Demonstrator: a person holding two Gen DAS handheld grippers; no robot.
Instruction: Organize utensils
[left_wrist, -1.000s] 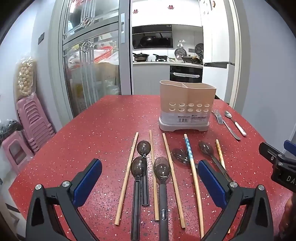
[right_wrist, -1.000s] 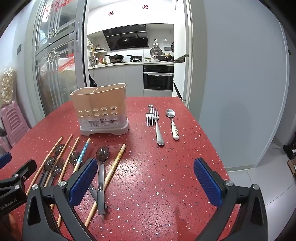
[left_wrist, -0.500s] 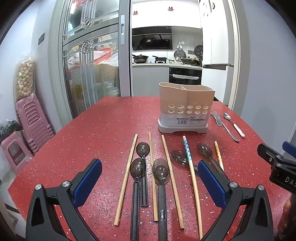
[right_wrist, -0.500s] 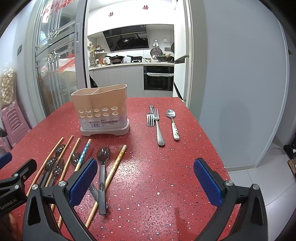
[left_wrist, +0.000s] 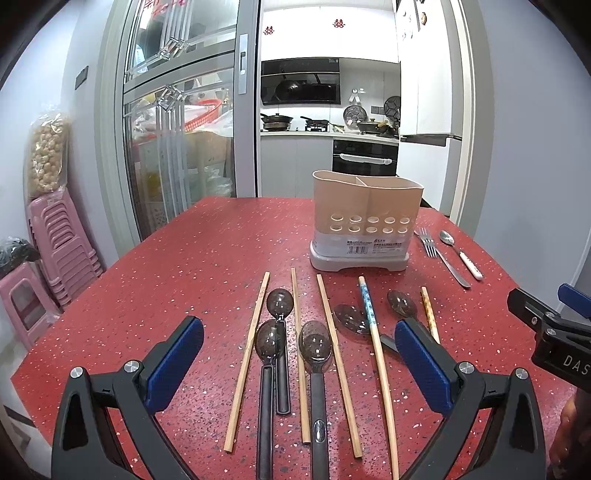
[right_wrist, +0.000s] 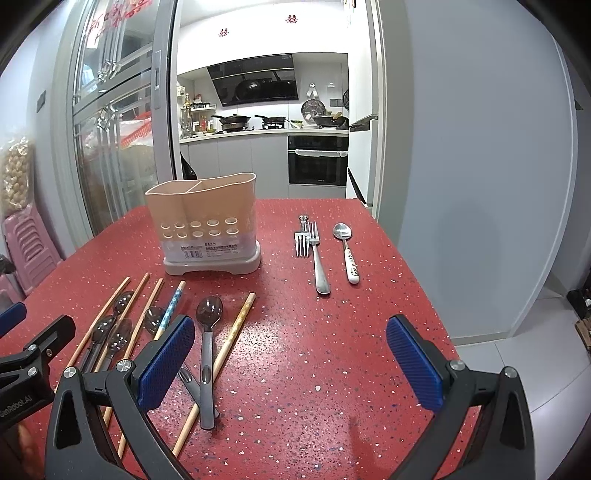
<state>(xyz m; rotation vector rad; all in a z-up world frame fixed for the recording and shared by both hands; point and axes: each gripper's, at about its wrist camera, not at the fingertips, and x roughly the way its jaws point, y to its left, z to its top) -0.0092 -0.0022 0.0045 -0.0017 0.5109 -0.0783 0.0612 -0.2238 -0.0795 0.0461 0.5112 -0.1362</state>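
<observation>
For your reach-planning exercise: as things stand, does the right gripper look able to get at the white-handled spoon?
Probably yes. The right gripper is open and empty, and the white-handled spoon lies alone on bare red table ahead, apart from the fork beside it.

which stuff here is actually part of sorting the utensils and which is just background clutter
Part of the job: utensil holder, wooden chopsticks, blue patterned chopstick, dark plastic spoons, forks, white-handled spoon, all on the red table.

Just lying about: pink stools, bag of round snacks, kitchen pans.
</observation>
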